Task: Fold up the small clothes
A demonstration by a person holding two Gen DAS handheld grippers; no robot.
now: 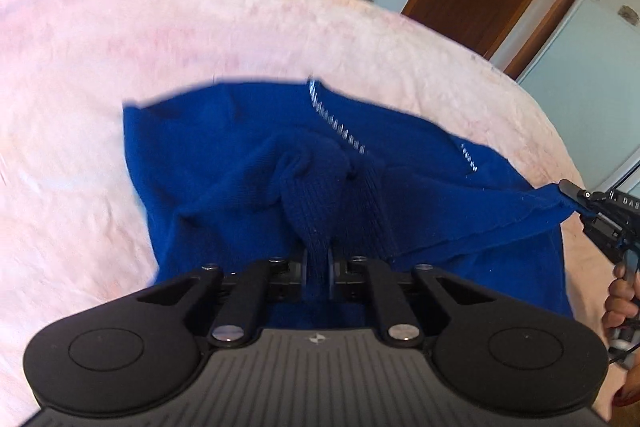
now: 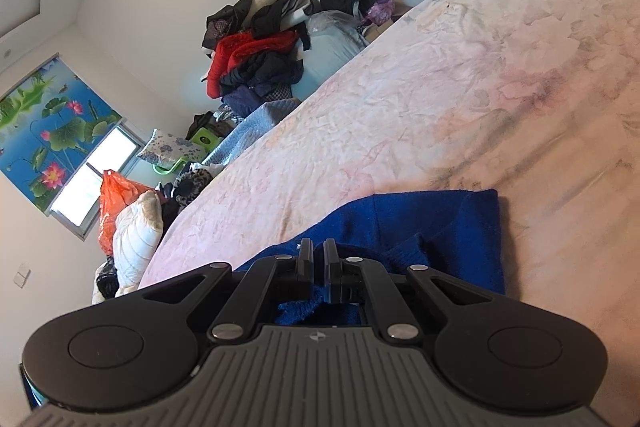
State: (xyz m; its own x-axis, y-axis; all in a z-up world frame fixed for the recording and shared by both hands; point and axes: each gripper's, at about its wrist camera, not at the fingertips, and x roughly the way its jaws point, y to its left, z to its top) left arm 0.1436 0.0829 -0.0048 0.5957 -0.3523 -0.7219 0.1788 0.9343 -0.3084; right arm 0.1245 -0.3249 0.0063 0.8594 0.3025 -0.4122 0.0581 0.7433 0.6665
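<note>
Blue sweater (image 1: 224,155) is lying rumpled on the pink bedspread (image 1: 100,39). Left gripper (image 1: 318,259) is pinching a ribbed fold of it — jaws pressed together on the knit. Right gripper (image 2: 318,259) is clamping the sweater's edge, holding that corner stretched off to the side — fabric is bunching behind its jaws.

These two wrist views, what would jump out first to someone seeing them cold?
The blue sweater lying crumpled on the pink bedspread, with the left gripper shut on a ribbed fold and the right gripper pinching its far edge. Next, the clothes pile against the wall beyond the bed.
</note>
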